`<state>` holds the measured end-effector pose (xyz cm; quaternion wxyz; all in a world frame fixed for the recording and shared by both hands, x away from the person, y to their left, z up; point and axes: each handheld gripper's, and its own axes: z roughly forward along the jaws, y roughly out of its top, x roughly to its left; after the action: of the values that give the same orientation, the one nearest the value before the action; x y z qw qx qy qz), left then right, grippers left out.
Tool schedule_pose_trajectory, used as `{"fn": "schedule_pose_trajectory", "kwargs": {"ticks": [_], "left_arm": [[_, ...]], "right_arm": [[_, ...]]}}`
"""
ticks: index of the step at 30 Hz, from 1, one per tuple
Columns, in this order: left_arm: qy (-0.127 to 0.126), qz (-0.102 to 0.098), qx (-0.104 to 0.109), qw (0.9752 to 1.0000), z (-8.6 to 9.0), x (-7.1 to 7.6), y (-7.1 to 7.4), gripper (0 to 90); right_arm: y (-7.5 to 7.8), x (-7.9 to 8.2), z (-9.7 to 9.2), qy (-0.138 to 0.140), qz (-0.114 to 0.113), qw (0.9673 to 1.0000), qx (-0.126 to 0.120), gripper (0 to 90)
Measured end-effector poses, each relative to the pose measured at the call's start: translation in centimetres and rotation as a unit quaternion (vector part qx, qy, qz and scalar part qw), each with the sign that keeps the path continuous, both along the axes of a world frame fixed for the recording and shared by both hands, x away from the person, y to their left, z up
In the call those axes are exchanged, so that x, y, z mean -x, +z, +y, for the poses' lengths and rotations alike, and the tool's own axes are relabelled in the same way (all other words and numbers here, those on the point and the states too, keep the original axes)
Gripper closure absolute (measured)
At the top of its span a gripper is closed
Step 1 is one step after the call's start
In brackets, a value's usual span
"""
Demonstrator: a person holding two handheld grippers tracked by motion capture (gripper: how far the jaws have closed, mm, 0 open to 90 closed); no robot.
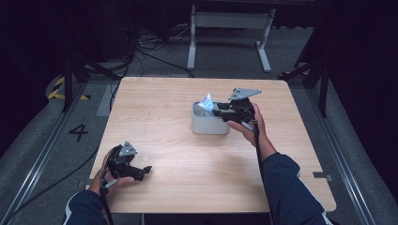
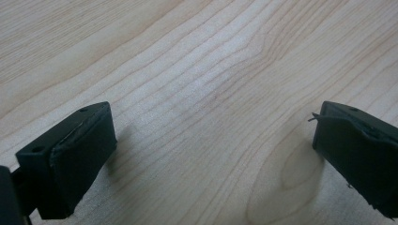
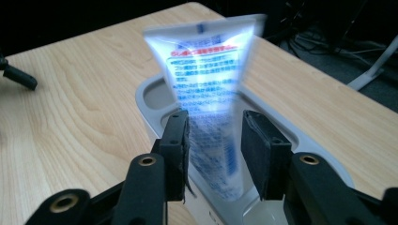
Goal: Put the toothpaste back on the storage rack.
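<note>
High view: your right gripper (image 1: pixel 220 111) reached in from the right over the grey container (image 1: pixel 210 124), which stood on the wooden table (image 1: pixel 187 178) a little right of centre. The white tube (image 1: pixel 205 101) rose out of that container, tilted, its flat crimped end uppermost. Your left gripper (image 1: pixel 141 172) rested low over the near left part of the table, well apart from the container.

Right gripper view: the tube (image 3: pixel 211 108) stood between the two black jaws, its lower part down inside the container (image 3: pixel 150 101) and its printed face, blue and red text on white, turned to the camera. The jaws were drawn in narrow about the tube's middle; the left pad (image 3: pixel 183 150) lay against its edge, and the right pad sat just beside the other edge, so the tube was held at that width. The tube's outline was blurred.

Left gripper view: your jaws stood wide apart, with bare wood grain (image 2: pixel 206 93) between them and nothing held.
</note>
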<state>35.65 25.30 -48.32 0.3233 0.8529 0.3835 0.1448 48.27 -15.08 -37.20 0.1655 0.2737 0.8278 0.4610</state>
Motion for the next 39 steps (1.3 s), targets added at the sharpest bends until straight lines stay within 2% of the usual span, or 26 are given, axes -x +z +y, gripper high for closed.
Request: {"fn": "schedule_pose_trajectory", "kwargs": {"ticks": [1, 2, 3, 10, 11, 13, 19, 21, 23, 30, 39], "left_arm": [[0.002, 0.005, 0.003, 1.0, 0.0, 0.1, 0.0, 0.2], [-0.002, -0.004, -0.001, 1.0, 0.1, 0.0, 0.0, 0.3], [0.002, 0.001, 0.004, 1.0, 0.0, 0.1, 0.0, 0.2], [-0.001, -0.002, 0.001, 1.0, 0.0, 0.0, 0.0, 0.3], [0.002, 0.004, 0.005, 1.0, 0.0, 0.1, 0.0, 0.3], [-0.001, -0.003, 0.0, 1.0, 0.0, 0.0, 0.0, 0.3], [0.002, 0.001, 0.003, 1.0, 0.0, 0.1, 0.0, 0.3], [-0.001, -0.004, 0.0, 1.0, 0.1, 0.0, 0.0, 0.2], [0.0, 0.001, 0.003, 1.0, 0.0, 0.0, 0.0, 0.3], [0.0, -0.004, 0.0, 1.0, 0.0, 0.0, 0.0, 0.2], [0.002, 0.001, 0.003, 1.0, 0.0, 0.1, 0.0, 0.3]], "right_arm": [[0.1, 0.0, -0.1, 0.0, 0.0, 1.0, -0.001, 62.5], [0.1, 0.0, -0.1, -0.001, 0.0, 1.0, -0.002, 62.1], [0.1, 0.0, -0.2, -0.002, 0.0, 1.0, -0.001, 61.8], [0.2, 0.1, -0.5, -0.007, 0.0, 1.0, -0.005, 58.7], [0.2, 0.1, -0.5, -0.007, 0.0, 1.0, -0.005, 58.2], [0.3, 0.2, -0.6, -0.008, 0.0, 1.0, -0.006, 56.7], [0.5, 0.5, -0.8, -0.009, 0.0, 0.9999, -0.003, 53.9], [0.6, 0.6, -0.9, -0.01, 0.001, 0.9999, -0.003, 51.9], [0.6, 0.9, -1.1, -0.009, 0.0, 1.0, 0.002, 51.0], [0.9, 1.4, -1.6, -0.01, -0.003, 0.9998, 0.017, 46.6], [1.2, 2.2, -2.8, -0.02, -0.009, 0.9991, 0.035, 42.3]]}}
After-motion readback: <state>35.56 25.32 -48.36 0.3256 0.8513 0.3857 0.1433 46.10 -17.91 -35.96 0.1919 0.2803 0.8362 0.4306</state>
